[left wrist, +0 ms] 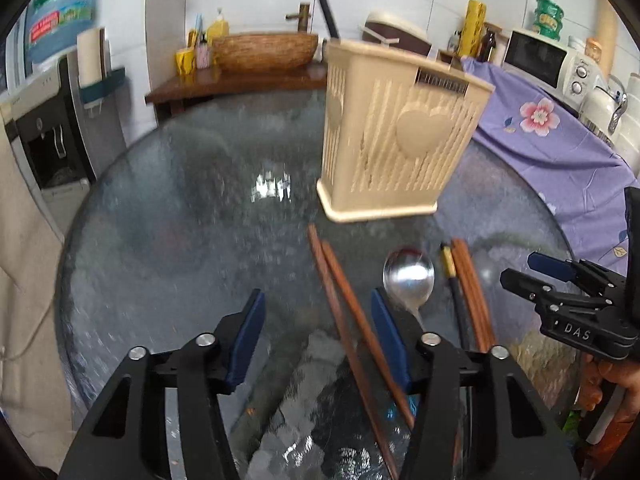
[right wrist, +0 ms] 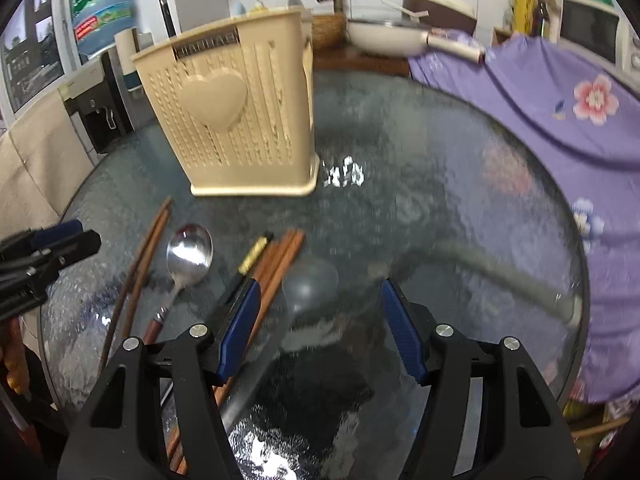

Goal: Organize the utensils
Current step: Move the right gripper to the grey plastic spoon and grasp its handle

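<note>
Each wrist view looks steeply down, close over the near edge of the glass table. Both share the holder and spoon.

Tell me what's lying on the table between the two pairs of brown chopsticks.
A metal spoon and a black chopstick with a gold band, seen in both wrist views.

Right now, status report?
Left gripper open over brown chopsticks. Right gripper open, empty. Spoon on table, holder unobstructed.
</note>
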